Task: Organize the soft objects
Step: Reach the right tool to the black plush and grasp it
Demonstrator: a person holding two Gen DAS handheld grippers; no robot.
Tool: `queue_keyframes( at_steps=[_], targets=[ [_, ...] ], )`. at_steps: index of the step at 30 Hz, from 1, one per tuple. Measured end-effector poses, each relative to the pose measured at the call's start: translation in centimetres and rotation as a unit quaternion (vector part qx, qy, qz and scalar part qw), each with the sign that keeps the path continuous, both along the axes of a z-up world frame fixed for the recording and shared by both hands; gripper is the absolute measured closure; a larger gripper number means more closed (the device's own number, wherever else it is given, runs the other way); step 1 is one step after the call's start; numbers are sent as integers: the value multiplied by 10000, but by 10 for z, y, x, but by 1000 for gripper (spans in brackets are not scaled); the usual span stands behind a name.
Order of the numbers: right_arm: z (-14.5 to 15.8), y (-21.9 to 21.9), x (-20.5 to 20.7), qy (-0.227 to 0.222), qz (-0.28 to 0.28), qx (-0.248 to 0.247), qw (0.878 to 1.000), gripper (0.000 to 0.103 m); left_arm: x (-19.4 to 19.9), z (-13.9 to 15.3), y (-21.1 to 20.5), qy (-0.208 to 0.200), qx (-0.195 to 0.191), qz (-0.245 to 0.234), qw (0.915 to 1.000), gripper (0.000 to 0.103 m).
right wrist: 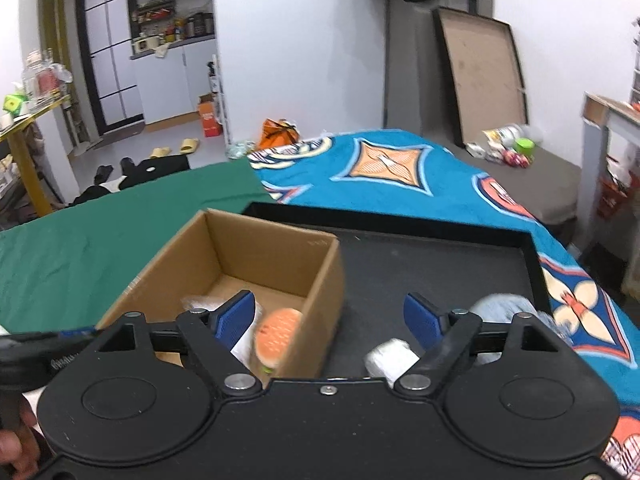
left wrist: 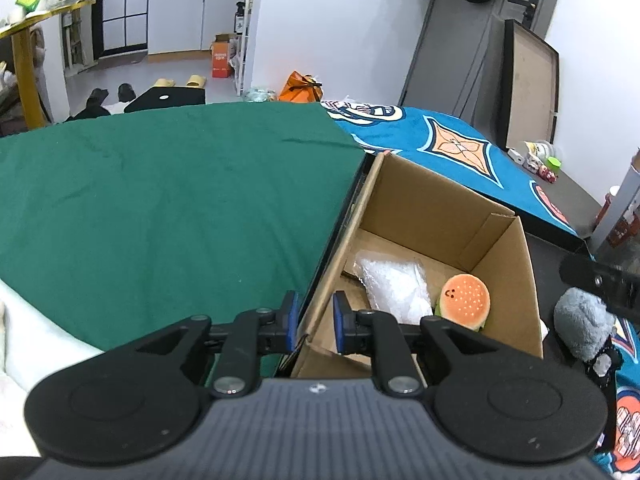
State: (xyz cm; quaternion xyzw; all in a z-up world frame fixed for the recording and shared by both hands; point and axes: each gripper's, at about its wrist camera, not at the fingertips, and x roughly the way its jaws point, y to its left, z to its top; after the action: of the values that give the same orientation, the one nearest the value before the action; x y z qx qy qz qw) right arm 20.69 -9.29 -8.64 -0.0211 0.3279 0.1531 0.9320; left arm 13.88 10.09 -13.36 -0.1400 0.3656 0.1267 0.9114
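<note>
An open cardboard box [left wrist: 432, 200] stands on a black tray [right wrist: 440, 264]. Inside it lie a hamburger plush [left wrist: 466, 298] and a white plastic bag [left wrist: 396, 284]. My left gripper [left wrist: 314, 320] is shut on the box's near left wall, one pad on each side of it. My right gripper [right wrist: 330, 318] is open wide above the box's right wall, nothing between its pads. Below its left finger the hamburger plush [right wrist: 276, 336] looks blurred, in the box's near right corner. A grey plush [left wrist: 580, 320] and a white soft roll [right wrist: 390, 356] lie on the tray, right of the box.
A green cloth [left wrist: 160, 200] covers the surface left of the box. A blue patterned blanket [right wrist: 400, 184] lies behind and to the right of the tray. A person's hand [right wrist: 16, 440] shows at the bottom left of the right wrist view. A framed board [right wrist: 484, 80] leans on the far wall.
</note>
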Motion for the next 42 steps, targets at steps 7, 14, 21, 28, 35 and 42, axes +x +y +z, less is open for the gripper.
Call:
queue_keyframes(
  at_steps=[7,14,21,28,35,42],
  targets=[
    [-8,-29,-7,79,-254,23,9996,22,1,2,-7,31,193,-63,9998,79],
    [-13,-58,-9,110,-480,77,9988,22,0,6,-16,-21,499,-68,9987,65],
    [-25,-88,-10,198,-754,137,9969,22,1,8,-23,-35,754,-83,9971,61],
    [-39,-112,-7,284,-980,234,9945,22,2,9,-32,-60,1040,-143,9945,60],
    [-52,-134,-1,343,-1268,391,9906,23,7,6,-42,57,1346,-193,9907,58],
    [-71,-155,11,441,-1638,378,9848,31,8,6,-50,78,1565,-251,9873,57]
  ],
)
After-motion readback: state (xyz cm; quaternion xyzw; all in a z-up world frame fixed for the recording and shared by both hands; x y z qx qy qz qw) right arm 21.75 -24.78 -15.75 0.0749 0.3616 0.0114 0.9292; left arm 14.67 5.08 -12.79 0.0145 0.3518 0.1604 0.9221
